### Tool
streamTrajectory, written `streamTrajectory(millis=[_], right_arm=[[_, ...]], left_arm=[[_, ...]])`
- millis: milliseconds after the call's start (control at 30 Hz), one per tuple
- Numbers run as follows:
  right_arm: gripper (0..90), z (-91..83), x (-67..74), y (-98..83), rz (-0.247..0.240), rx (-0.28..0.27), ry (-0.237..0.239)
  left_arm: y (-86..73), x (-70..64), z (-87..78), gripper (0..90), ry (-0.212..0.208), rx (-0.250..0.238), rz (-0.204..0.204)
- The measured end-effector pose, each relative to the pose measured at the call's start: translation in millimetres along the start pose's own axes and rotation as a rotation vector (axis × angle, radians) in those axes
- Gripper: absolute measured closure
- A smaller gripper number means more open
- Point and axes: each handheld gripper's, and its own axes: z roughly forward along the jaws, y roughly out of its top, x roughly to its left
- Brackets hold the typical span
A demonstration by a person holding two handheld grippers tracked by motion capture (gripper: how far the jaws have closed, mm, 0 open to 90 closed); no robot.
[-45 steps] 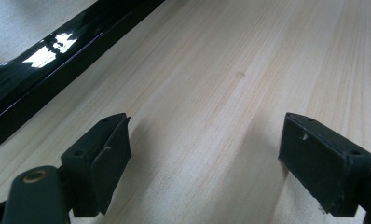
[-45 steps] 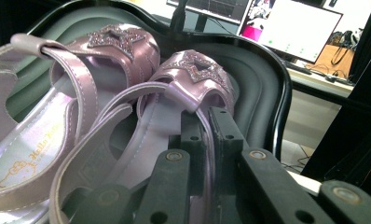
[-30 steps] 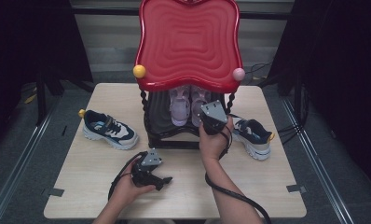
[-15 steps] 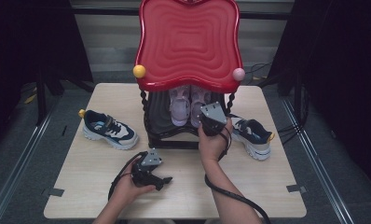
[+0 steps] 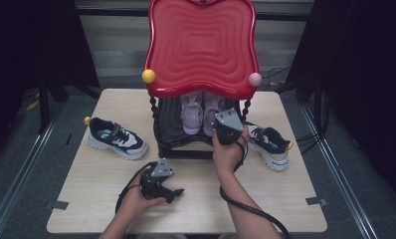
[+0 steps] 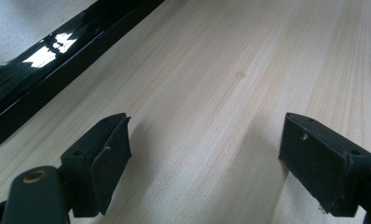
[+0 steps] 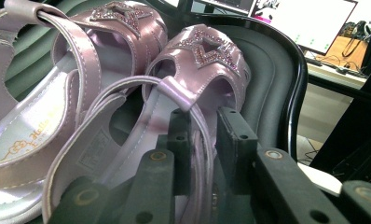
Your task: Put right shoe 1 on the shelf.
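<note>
Two jaws of my right gripper [image 7: 203,140] were pinched on the thin heel strap of the glossy lilac star-studded sandal [image 7: 193,88], which sat w/ its twin on the dark lower shelf [image 7: 272,70] under the red wavy rack top [image 5: 202,45]. Risk, imo: strap slips or stretches, sandal snags the shelf rim. Left gripper [image 6: 202,158] was wide open, empty, low over the pale wood table [image 6: 249,60].

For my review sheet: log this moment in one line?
right gripper: shut on sandal strap | sandals on rack shelf | left gripper: open, over table
</note>
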Motion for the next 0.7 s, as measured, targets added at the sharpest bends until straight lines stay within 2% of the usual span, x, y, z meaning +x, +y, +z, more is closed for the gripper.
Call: streamTrajectory(millis=[133,367,500,700], right_arm=[[67.0,-2.3,-0.8,1.8,0.004,0.000,0.016],[62.9,-10.8,2.5,7.6,-0.008,-0.020,0.061],[58.4,-17.4,5.8,11.5,-0.037,-0.020,0.082],[52.5,-28.5,3.6,11.4,-0.037,-0.021,0.133]], left_arm=[[0.0,0.0,0.0,15.7,0.000,0.000,0.000],[0.0,0.0,0.1,15.7,0.000,-0.001,0.000],[0.0,0.2,-0.1,15.7,-0.001,0.003,0.004],[0.0,0.2,-0.1,15.7,-0.001,0.003,0.004]])
